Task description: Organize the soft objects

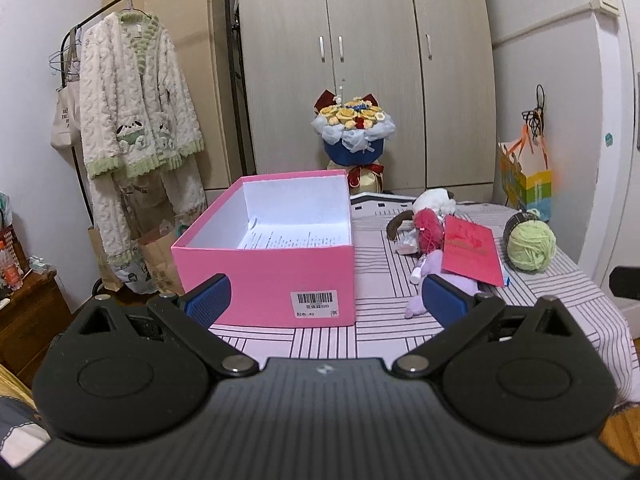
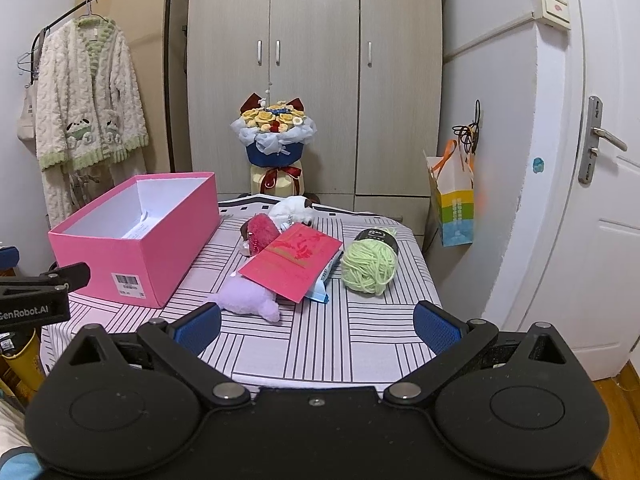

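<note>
An open pink box (image 1: 272, 276) (image 2: 132, 252) stands on the left of a striped tablecloth, with only some paper inside. To its right lie a purple plush toy (image 2: 250, 300) (image 1: 444, 276), a dark pink fluffy toy (image 2: 262, 232) (image 1: 430, 228), a white plush (image 2: 292, 206) (image 1: 434, 200) and a green yarn ball (image 2: 368, 266) (image 1: 532, 248). A red envelope (image 2: 296, 262) (image 1: 472, 250) leans across the purple toy. My left gripper (image 1: 326, 300) hangs open in front of the box. My right gripper (image 2: 318, 324) is open near the table's front edge, holding nothing.
A blue packet (image 2: 324, 284) lies under the red envelope. A flower bouquet (image 2: 274, 136) stands against the wardrobe behind the table. A clothes rack with a fluffy robe (image 1: 136, 128) is at the left, a hanging paper bag (image 2: 454, 204) and a door at the right.
</note>
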Demonstrator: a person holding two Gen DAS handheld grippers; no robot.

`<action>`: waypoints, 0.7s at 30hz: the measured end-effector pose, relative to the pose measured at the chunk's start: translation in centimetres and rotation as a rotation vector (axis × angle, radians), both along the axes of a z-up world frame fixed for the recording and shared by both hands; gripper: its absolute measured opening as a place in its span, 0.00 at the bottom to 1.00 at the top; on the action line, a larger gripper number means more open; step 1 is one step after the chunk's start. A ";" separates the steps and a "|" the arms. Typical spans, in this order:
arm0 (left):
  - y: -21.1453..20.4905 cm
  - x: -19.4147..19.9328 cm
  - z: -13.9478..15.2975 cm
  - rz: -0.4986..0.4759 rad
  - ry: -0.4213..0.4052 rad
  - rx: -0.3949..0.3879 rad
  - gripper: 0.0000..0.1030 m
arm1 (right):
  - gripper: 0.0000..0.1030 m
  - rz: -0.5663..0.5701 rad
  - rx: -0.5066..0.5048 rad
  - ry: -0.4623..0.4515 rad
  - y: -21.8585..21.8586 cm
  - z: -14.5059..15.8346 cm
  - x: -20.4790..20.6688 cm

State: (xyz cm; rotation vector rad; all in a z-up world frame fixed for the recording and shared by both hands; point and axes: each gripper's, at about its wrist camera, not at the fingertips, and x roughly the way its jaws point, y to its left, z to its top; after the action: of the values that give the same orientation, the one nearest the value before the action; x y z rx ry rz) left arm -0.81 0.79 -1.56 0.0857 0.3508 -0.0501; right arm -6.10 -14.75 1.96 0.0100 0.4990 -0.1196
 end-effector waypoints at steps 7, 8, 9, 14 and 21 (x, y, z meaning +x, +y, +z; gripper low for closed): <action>0.4 0.1 -0.1 0.005 -0.015 -0.022 1.00 | 1.00 0.001 0.003 -0.014 0.0 -0.4 0.0; 0.4 0.1 -0.2 0.002 -0.011 -0.022 1.00 | 1.00 0.003 0.003 -0.018 0.0 -0.4 0.0; 0.5 0.1 -0.2 0.002 -0.009 -0.022 1.00 | 1.00 0.005 0.001 -0.023 0.1 -0.5 -0.1; 0.5 0.1 -0.6 0.001 -0.004 -0.021 1.00 | 1.00 0.015 -0.025 -0.049 0.5 -0.9 -0.3; 0.5 0.3 -1.1 0.001 0.016 -0.017 1.00 | 1.00 0.023 -0.055 -0.065 0.9 -1.4 -0.3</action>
State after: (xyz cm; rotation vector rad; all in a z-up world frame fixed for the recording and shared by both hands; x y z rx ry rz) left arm -0.48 1.34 -2.67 0.0684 0.3664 -0.0530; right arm -6.41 -13.84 0.57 -0.0451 0.4304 -0.1100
